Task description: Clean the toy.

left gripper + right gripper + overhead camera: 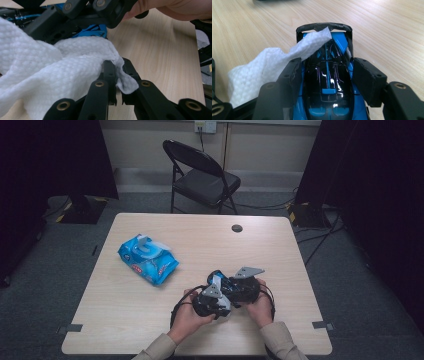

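We see our left gripper [116, 82] pinched shut on a white wet wipe [50, 72], while our right gripper [325, 77] clamps the sides of a blue and black toy car [327, 85], the wipe draped over the car's left side. Both hands [192, 315] meet at the near middle of the light wooden table [280, 245]. A blue wipes packet [148, 259] lies to the left, and a black folding chair [202, 177] stands beyond the far edge on grey carpet.

blue wipes pack [148, 259], folding chair [202, 176], wooden table [280, 245]
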Demonstrator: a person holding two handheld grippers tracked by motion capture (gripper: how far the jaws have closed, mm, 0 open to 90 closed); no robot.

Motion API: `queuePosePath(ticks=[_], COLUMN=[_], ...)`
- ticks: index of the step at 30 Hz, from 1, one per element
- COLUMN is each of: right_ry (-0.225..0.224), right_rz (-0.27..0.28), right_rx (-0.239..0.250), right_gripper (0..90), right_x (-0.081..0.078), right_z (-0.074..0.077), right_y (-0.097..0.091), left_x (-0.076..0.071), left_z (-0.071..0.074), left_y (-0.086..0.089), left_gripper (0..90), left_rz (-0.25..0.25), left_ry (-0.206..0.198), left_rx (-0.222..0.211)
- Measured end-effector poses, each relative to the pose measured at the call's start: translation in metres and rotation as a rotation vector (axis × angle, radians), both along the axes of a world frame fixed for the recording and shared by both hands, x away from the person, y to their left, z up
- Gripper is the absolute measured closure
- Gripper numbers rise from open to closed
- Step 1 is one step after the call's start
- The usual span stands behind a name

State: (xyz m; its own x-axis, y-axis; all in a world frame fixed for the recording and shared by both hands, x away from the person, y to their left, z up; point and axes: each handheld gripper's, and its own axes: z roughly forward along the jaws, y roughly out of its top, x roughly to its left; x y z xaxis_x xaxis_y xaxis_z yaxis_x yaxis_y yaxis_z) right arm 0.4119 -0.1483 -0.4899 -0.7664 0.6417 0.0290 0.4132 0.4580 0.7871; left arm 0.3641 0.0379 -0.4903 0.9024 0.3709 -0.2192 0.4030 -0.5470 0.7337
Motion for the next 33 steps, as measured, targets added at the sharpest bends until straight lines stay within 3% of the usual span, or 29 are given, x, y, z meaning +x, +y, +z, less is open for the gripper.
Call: queuePosePath(ticks=[5,8,13,20,25,29,33], right_ry=[0.0,-0.001,0.0,0.0,0.0,0.0,-0.002], right_rz=[0.001,0.0,0.001,0.002,0.0,0.002,0.002], right_rx=[0.001,0.001,0.0,0.0,0.005,0.006,0.007], right_gripper=[41.0,41.1,41.1,41.1,41.0,41.0,41.0], right_x=[0.0,0.0,0.0,0.0,-0.001,0.0,0.0], right_z=[0.0,0.0,0.0,0.0,-0.001,-0.001,-0.001], right_y=[0.0,0.0,0.0,-0.001,-0.001,-0.001,-0.001], left_x=[-0.001,-0.001,-0.002,0.011,0.022,0.03,0.037], left_z=[0.004,0.007,0.014,0.01,0.003,-0.003,-0.011], left_y=[0.011,0.018,0.032,0.048,0.047,0.046,0.043], left_gripper=[76.2,62.9,48.1,28.5,22.3,22.5,23.0], left_rz=[0.026,0.049,0.087,0.155,0.197,0.226,0.236], left_ry=[-0.019,-0.025,-0.081,-0.174,-0.228,-0.223,-0.196], left_rx=[0.009,0.03,0.069,0.066,0.101,0.119,0.103])
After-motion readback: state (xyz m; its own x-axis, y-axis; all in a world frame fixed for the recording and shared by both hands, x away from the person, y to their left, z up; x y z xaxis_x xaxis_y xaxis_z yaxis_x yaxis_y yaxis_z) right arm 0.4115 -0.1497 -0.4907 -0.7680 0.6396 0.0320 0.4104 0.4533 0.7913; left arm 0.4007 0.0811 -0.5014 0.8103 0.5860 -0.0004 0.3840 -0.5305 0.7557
